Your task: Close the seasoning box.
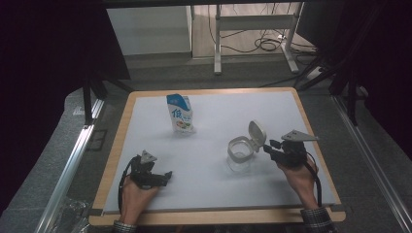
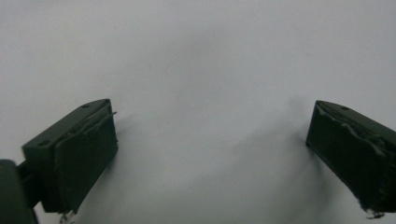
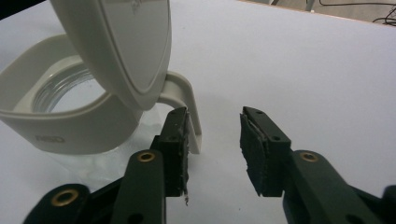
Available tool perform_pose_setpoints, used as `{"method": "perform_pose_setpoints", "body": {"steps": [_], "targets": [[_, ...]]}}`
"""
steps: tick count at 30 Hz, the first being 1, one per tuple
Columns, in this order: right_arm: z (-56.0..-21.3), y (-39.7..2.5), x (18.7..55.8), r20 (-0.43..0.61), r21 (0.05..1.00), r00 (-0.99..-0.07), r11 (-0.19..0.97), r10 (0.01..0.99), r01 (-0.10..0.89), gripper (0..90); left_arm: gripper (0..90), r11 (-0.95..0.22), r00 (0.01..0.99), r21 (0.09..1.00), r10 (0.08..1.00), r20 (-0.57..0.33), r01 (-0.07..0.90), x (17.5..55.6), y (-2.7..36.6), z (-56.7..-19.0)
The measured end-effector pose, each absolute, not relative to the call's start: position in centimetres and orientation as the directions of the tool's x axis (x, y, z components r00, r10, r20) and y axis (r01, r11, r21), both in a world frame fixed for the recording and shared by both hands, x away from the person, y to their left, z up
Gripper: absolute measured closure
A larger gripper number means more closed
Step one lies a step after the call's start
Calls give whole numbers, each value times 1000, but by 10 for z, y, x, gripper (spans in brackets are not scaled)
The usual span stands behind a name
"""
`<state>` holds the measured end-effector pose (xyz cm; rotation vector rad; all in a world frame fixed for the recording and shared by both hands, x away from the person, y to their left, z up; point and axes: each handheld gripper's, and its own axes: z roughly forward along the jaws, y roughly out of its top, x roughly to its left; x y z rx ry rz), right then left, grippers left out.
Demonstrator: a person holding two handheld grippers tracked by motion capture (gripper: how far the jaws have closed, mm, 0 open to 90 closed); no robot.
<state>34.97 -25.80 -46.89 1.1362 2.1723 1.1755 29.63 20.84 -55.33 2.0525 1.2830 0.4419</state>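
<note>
A clear glass jar with a white collar stands right of the table's middle, its hinged white lid flipped up. Close up, the jar and its raised lid show in the right gripper view. My right gripper is open just right of the jar; its jaws stand apart beside the white hinge tab, holding nothing. A blue and white pouch stands upright toward the back of the table. My left gripper rests near the front left, open over bare white surface.
The white mat lies on a wooden table with a rim all round. Metal rails run along both sides of the table. A desk frame with cables stands on the floor behind.
</note>
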Motion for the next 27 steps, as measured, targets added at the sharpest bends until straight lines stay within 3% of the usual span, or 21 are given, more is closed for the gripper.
{"method": "perform_pose_setpoints", "body": {"steps": [27], "targets": [[-493,-262,330,11,811,-572,328,820,485,457,69,-324,548,730,833,-82,602,314,217,-525]]}}
